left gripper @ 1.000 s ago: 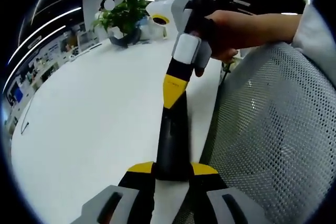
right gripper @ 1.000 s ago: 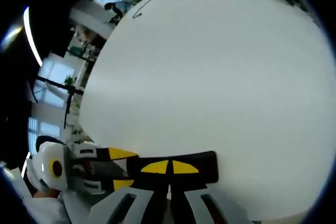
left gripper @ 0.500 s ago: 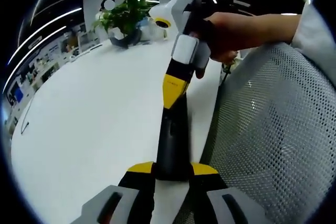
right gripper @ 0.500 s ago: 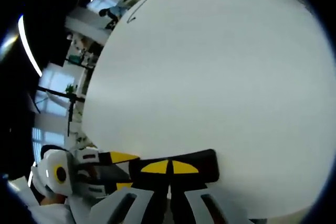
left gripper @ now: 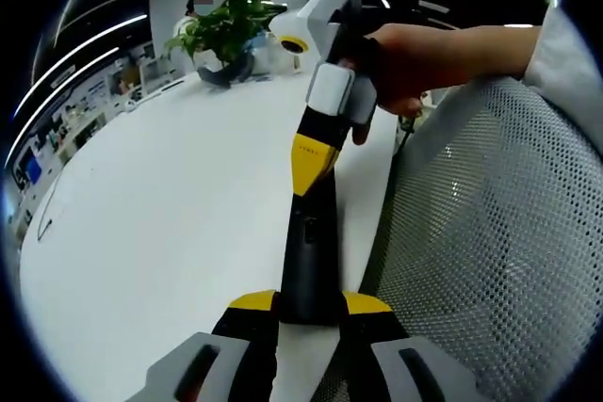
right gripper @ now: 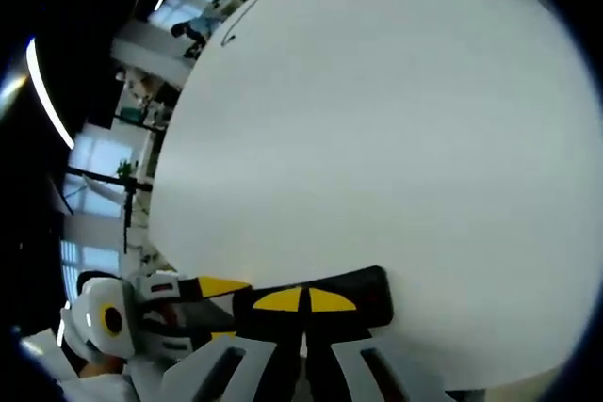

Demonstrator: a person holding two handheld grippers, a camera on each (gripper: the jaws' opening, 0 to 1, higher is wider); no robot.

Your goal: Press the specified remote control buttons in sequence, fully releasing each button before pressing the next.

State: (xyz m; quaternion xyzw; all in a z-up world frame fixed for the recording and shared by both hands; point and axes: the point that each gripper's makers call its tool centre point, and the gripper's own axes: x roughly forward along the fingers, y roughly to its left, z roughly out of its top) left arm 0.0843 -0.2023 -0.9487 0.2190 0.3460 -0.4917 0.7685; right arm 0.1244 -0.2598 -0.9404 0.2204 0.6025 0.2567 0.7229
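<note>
We held the black remote control [left gripper: 309, 256] by its near end in the left tongs [left gripper: 310, 313], closed on it, its long axis running straight away over the white counter [left gripper: 160, 223]. The right tongs [right gripper: 303, 301], jaws together, pressed its far end, the remote lying crosswise [right gripper: 363, 297] there.

The left hand-held gripper [left gripper: 309, 313] has black jaws with yellow pads and grey moulded finger bases. The right hand-held gripper [left gripper: 311, 152] shows yellow tips, a white body and a yellow-ringed lens housing, below a pale sleeve [left gripper: 565, 63].
</note>
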